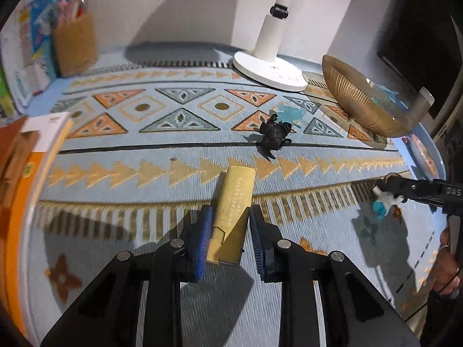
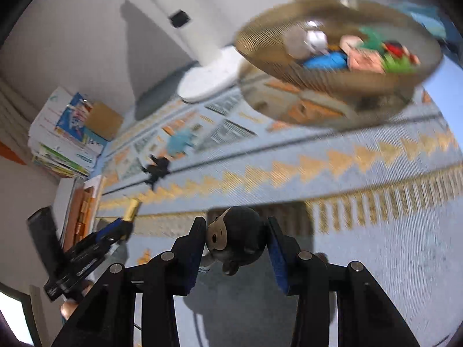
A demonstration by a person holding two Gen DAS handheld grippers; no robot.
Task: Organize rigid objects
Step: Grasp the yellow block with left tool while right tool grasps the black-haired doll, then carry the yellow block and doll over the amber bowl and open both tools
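My left gripper (image 1: 228, 225) is shut on a gold rectangular bar (image 1: 234, 199) and holds it above the patterned blue cloth (image 1: 173, 144). My right gripper (image 2: 235, 235) is shut on a small dark-headed toy figure (image 2: 237, 240); in the left wrist view the gripper (image 1: 389, 190) shows at the right edge with the white and blue figure (image 1: 382, 202) in it. A black toy figure (image 1: 273, 134) and a light blue toy (image 1: 290, 112) lie on the cloth. A gold wire bowl (image 2: 260, 55) with several toys stands ahead of my right gripper.
A white lamp base (image 1: 269, 69) stands at the back. A brown pen holder (image 1: 75, 43) and stacked books (image 2: 63, 138) are at the far left. An orange box (image 1: 20, 173) sits at the left edge. The bowl (image 1: 356, 98) shows at back right.
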